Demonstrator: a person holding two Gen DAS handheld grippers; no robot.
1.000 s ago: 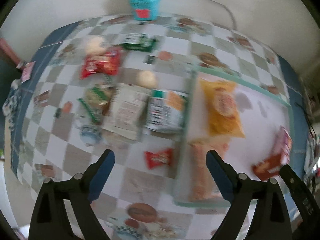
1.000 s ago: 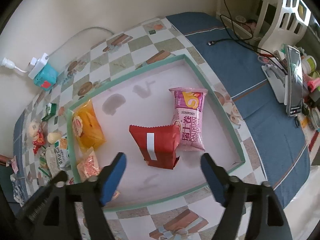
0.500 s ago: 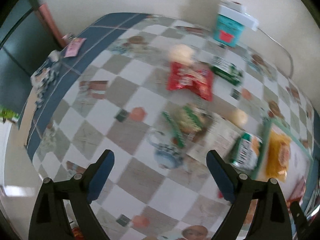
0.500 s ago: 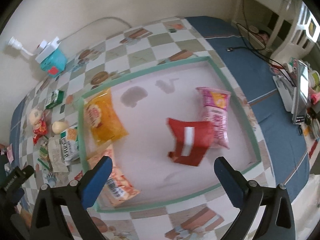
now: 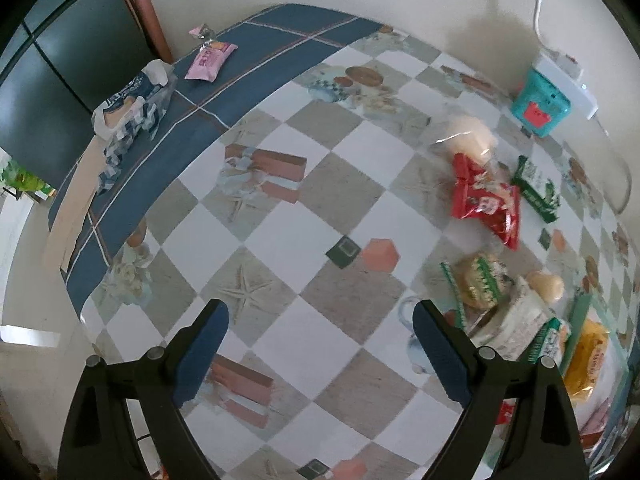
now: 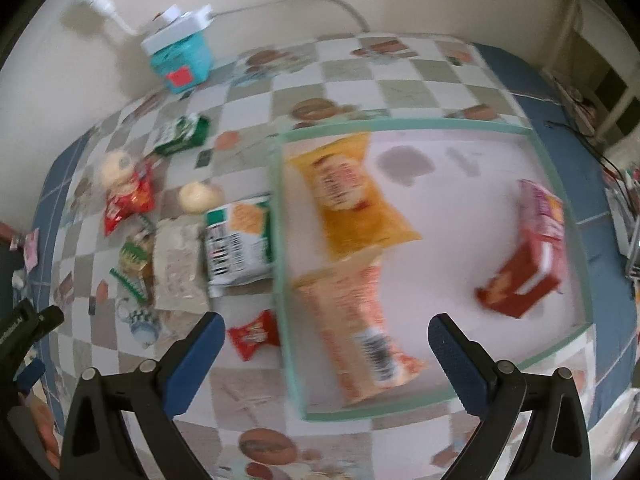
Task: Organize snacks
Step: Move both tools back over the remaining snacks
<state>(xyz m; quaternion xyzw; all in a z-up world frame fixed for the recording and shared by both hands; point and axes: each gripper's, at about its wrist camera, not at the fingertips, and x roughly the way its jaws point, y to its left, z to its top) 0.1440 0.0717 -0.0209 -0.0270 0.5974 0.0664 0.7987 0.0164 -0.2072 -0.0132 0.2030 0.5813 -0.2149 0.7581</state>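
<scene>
1. Left tongs [image 5: 316,332] gape wide, empty, over bare checkered counter [image 5: 280,208].
2. Right tongs [image 6: 324,340] wide apart, empty, above the tray [image 6: 400,125].
3. Loose snacks [image 6: 240,240] lie left of it.

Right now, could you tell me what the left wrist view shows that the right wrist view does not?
Only the left wrist view shows the blue-and-white bag near the table's blue edge, with the open left gripper over bare tablecloth. Only the right wrist view shows the pink packet, the red box and the orange-and-white packet in the tray, under the open right gripper. Both show the teal box, the red packet, the green packet and the yellow packet.
</scene>
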